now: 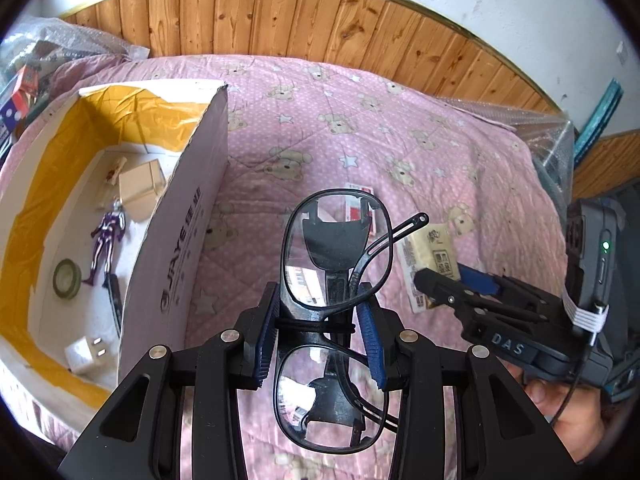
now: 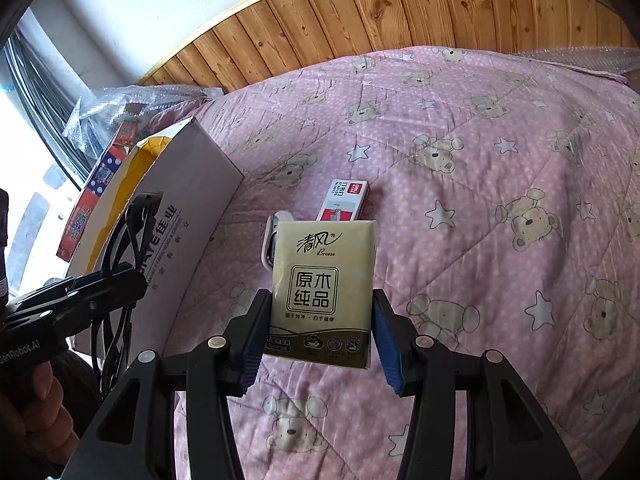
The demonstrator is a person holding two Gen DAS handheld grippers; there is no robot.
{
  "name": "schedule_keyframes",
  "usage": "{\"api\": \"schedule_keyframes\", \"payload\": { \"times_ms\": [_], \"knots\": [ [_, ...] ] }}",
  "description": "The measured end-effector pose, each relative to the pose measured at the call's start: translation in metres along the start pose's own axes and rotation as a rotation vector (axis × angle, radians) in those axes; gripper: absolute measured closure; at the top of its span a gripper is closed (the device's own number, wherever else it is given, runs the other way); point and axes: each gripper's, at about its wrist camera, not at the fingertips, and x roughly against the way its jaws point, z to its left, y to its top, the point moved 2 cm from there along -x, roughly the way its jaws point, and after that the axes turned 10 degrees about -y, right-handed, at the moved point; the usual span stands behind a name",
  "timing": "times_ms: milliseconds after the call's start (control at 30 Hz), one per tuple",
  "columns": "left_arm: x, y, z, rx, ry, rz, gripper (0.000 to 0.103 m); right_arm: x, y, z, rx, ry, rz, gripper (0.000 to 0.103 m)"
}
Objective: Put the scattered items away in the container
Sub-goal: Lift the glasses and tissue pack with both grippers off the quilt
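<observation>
1. On the bed (image 2: 460,128), both tools are loaded. The left tool (image 1: 322,340) is clamped on a pair of glasses (image 1: 334,256), held up just right of the box wall, not over the opening yet.
2. The right tool (image 2: 320,344) has a tissue pack (image 2: 324,284) sitting between its pads. The left pad touches it, but on the right side I honestly can't tell if it's pinched or just framed, and I can't tell if it's off the quilt either.
3. The cardboard box (image 1: 182,216) already has stuff in it: a purple action figure (image 1: 106,236), a roll of tape (image 1: 66,279), a white charger plug (image 1: 86,354), a small brown carton (image 1: 142,188) and something little behind it I can't make out.
4. Left on the quilt: a red-and-white stationery box (image 2: 346,200) and a pinkish item (image 2: 272,240) poking out behind the tissues. So I'd guess we're past halfway, with about 4 things to go counting the 2 in hand.
5. The surface is a soft pink quilt with bears and stars, so things sink in a bit. Wood panelling (image 1: 280,16) runs behind the bed under a white wall, with bubble wrap (image 1: 548,136) bunched at the edges.
</observation>
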Motion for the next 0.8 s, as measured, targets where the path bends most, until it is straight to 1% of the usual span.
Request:
{"api": "schedule_keyframes", "payload": {
  "times_ms": [167,433,533,800],
  "knots": [
    [0.017,-0.018,0.001,0.021,-0.031,-0.010,0.064,0.013,-0.015,0.009,0.000,0.012,-0.006,0.053],
    [0.040,-0.040,0.005,0.050,-0.077,-0.031,0.064,0.024,-0.051,0.022,-0.003,0.030,0.014,0.053],
    [0.048,-0.048,0.005,0.042,-0.082,-0.037,0.064,0.029,-0.060,0.027,-0.001,0.037,0.014,0.053],
    [0.073,-0.062,0.018,0.062,-0.108,-0.071,0.064,0.048,-0.088,0.048,0.006,0.064,0.001,0.053]
  ]
}}
